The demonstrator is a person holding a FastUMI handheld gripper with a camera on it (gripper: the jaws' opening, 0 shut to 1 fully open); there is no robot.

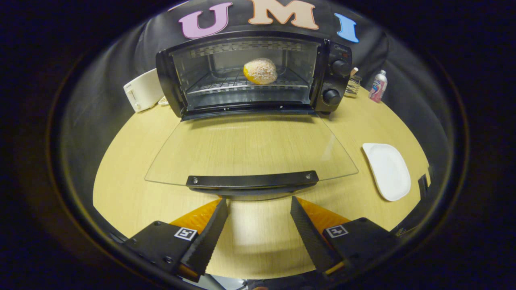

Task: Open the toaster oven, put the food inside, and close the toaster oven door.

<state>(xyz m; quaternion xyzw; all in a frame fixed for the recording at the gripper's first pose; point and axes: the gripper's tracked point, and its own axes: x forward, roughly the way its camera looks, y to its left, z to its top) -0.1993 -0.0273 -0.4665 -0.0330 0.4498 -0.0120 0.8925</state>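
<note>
The toaster oven (258,74) stands at the back of the table (133,169), door (252,151) lowered flat toward the gripper (260,203), whose fingers are spread apart. The food (260,71) lies on the rack inside. Left stands a toaster (143,89); right lies a plate (388,170).

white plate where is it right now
In the gripper view, the white plate lies on the table, right of the open glass door, beyond the open claw.

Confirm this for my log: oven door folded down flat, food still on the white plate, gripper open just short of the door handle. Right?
Not quite. The gripper view shows the food on the rack inside the toaster oven, and the white plate bare. The door is down; the gripper is open just short of the handle.
</note>
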